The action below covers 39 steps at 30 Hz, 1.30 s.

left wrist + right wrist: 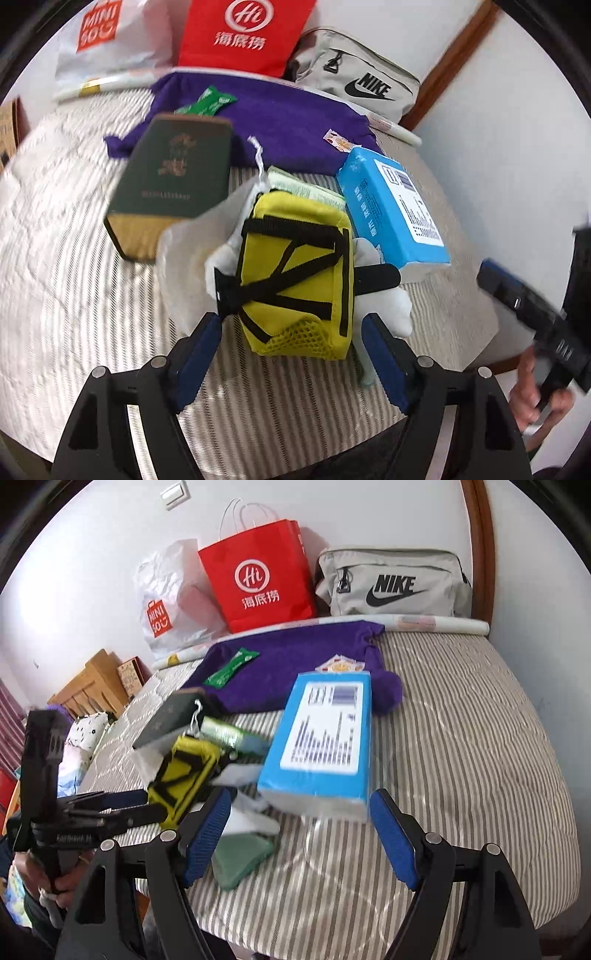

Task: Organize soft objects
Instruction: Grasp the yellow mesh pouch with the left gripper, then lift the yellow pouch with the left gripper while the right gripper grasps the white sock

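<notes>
Left hand-held gripper (291,354) released, pads wide either side of the yellow pouch (295,280), not pressing it. Right hand-held gripper (301,834) likewise spread, empty, just before the blue tissue pack (321,738). Both on the striped bed (461,738), purple cloth (295,664) behind.

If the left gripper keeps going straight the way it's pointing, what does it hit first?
Most likely the yellow pouch with black straps: it sits dead ahead between the open left gripper fingers, though how near is hard to judge.
</notes>
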Each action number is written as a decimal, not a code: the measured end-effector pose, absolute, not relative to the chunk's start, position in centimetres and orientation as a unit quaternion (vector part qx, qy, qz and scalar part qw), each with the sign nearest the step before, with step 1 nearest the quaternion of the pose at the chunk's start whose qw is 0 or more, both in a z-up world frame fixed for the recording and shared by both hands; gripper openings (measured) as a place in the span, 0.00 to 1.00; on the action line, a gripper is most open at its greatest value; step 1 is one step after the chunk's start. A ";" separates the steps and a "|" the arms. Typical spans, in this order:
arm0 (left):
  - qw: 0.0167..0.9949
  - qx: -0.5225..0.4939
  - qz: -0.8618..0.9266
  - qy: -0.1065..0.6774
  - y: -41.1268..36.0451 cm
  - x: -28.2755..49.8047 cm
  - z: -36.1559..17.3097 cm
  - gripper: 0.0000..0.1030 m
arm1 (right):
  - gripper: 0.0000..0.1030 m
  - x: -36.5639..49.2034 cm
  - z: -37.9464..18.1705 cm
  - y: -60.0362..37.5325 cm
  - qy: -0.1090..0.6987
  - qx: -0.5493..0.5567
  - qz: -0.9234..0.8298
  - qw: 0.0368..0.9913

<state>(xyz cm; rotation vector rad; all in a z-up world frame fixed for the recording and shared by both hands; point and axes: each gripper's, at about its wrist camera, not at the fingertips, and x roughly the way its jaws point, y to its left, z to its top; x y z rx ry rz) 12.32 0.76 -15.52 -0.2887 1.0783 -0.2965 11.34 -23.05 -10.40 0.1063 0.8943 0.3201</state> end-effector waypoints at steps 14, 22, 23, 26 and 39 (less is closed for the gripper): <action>0.826 -0.199 -0.141 0.508 3.3 12.2 -17.2 0.36 | 0.76 10.2 -13.3 -22.1 0.459 0.050 0.170 0.871; 0.842 -0.188 -0.126 0.490 6.1 10.5 -15.0 0.35 | 0.76 9.8 -13.6 -20.0 0.461 0.032 0.193 0.866; 0.842 -0.191 -0.124 0.489 6.7 10.5 -14.8 0.35 | 0.76 9.7 -13.6 -19.6 0.462 0.031 0.198 0.864; 0.850 -0.184 -0.115 0.480 8.0 9.9 -14.0 0.34 | 0.76 9.5 -13.8 -18.5 0.459 0.028 0.222 0.860; 0.849 -0.157 -0.086 0.497 11.5 8.2 -16.4 0.33 | 0.71 12.0 -17.4 -14.1 0.475 -0.004 0.207 0.855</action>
